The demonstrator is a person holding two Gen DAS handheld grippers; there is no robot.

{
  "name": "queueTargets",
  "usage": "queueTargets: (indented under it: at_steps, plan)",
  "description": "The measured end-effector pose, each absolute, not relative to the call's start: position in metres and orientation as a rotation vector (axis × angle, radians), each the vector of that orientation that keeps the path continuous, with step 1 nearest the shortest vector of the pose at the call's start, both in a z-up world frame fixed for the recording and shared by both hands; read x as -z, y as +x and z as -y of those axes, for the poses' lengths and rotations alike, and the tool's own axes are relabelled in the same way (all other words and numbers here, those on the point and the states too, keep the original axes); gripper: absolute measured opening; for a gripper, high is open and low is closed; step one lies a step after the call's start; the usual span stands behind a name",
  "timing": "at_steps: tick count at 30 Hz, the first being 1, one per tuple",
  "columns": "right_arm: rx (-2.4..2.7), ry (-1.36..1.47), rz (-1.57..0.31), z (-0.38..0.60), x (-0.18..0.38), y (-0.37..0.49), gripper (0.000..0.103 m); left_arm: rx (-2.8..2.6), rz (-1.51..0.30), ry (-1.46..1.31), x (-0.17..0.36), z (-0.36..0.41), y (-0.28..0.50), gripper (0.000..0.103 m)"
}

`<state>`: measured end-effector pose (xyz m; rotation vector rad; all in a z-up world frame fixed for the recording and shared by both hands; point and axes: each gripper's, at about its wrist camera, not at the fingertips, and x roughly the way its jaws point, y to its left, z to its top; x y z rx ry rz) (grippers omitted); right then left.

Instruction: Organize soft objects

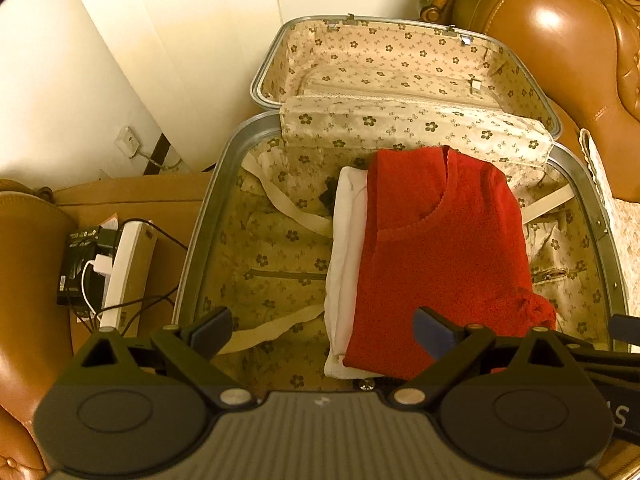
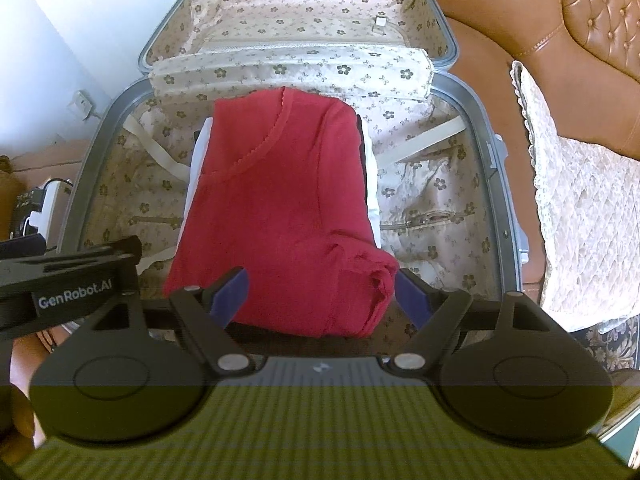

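Red fleece, folded with its V-neck toward the lid, lies in the middle of the open suitcase (image 1: 208, 216): this sweater (image 1: 440, 256) rests on a folded white garment (image 1: 344, 248) whose edge shows along its left side, and in the right wrist view a dark layer (image 2: 362, 148) peeks out on its right. Flower-print lining covers the suitcase inside, and a padded flap (image 1: 416, 128) of the same print lies across the hinge, just behind the sweater's collar. Over the near rim of the suitcase, the left gripper (image 1: 322, 330) is spread wide and holds nothing. The right gripper (image 2: 322, 294) is also spread, one finger on each side of the sweater's near hem, not clamped on it. Left of the suitcase sits a white power strip (image 1: 120, 264) with plugs and cables; to its right is a brown leather sofa (image 1: 560, 40).
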<state>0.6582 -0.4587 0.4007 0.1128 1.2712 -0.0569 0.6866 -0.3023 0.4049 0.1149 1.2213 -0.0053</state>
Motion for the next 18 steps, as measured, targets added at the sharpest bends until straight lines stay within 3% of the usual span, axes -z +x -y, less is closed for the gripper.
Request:
queueTargets:
  at_steps: [18]
  plan:
    - [0.044,0.122,-1.261,0.460,-0.400,0.644,0.088,-0.013,-1.215,0.125,-0.408,0.304,0.671,0.100]
